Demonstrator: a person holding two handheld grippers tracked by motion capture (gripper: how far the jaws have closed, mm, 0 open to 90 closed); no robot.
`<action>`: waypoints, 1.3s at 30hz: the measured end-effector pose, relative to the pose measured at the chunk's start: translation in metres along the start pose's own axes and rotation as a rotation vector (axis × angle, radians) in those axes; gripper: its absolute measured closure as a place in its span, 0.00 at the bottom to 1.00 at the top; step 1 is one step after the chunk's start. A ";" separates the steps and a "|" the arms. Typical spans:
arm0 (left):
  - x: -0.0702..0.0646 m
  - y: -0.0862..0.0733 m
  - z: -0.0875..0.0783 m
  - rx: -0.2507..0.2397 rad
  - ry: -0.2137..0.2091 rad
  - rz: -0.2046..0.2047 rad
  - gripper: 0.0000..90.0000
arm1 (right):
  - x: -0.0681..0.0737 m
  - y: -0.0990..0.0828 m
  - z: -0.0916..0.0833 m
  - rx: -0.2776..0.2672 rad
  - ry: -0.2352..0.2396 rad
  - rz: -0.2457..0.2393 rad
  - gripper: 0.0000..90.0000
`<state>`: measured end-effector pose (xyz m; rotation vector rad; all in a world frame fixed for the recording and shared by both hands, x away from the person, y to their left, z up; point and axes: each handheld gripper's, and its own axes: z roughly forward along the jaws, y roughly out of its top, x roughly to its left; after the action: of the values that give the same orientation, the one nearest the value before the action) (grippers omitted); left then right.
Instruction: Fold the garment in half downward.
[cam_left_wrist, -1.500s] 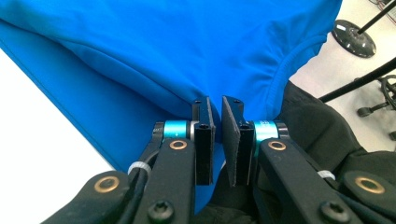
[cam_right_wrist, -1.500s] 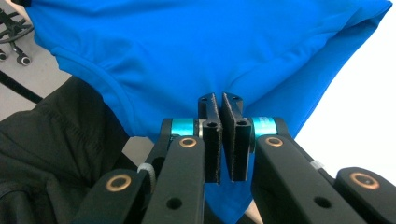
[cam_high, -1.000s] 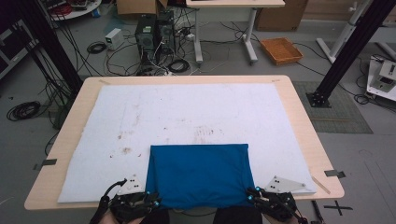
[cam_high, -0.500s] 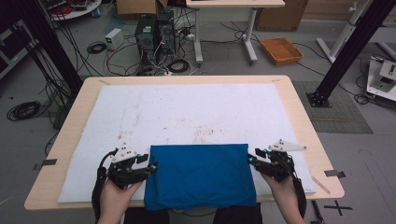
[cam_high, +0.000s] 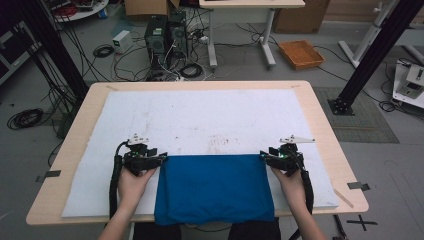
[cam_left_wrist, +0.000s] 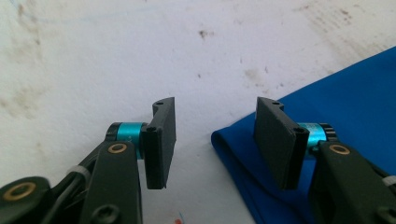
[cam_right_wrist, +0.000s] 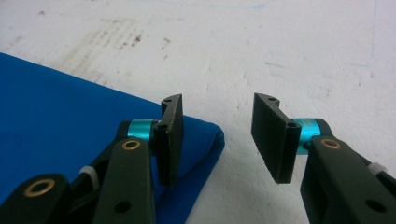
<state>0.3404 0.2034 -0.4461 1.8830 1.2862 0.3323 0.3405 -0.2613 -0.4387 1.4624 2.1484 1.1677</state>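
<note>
Each black hand-held gripper, the left hand-held gripper (cam_left_wrist: 210, 140) and the right hand-held gripper (cam_right_wrist: 217, 140), carries two flat rectangular black pads on turquoise metal collars. Brass-coloured pivot pins and small black screws mark the linkage arms, with a white cable tie beside them. From above, black cables trail along bare forearms, and pale three-cornered plates top both tools.

A wooden desk (cam_high: 325, 130) is standing on a grey floor (cam_high: 395, 165), and a stained white mat (cam_high: 200, 120) is covering most of its top. Behind it, two computer towers (cam_high: 162, 32) are sitting among loose cables (cam_high: 107, 50). A second desk (cam_high: 240, 30) is standing farther back, with an orange tray (cam_high: 301, 53) lying beside its leg. Black frame posts (cam_high: 375, 55) are rising at both sides. Tape marks (cam_high: 361, 220) are showing on the floor.
</note>
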 end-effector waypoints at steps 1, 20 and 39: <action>0.000 -0.001 0.001 0.006 0.002 0.002 0.55 | 0.000 0.000 0.002 0.014 0.001 0.002 0.61; -0.009 0.000 0.002 -0.011 -0.013 0.104 0.96 | -0.004 -0.001 0.007 0.035 0.030 -0.077 0.96; 0.004 0.063 0.041 -0.081 0.036 0.096 0.96 | -0.034 0.057 0.038 -0.004 -0.066 -0.098 0.97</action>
<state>0.4088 0.1781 -0.4265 1.8815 1.1904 0.4633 0.4162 -0.2651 -0.4260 1.3585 2.1462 1.0737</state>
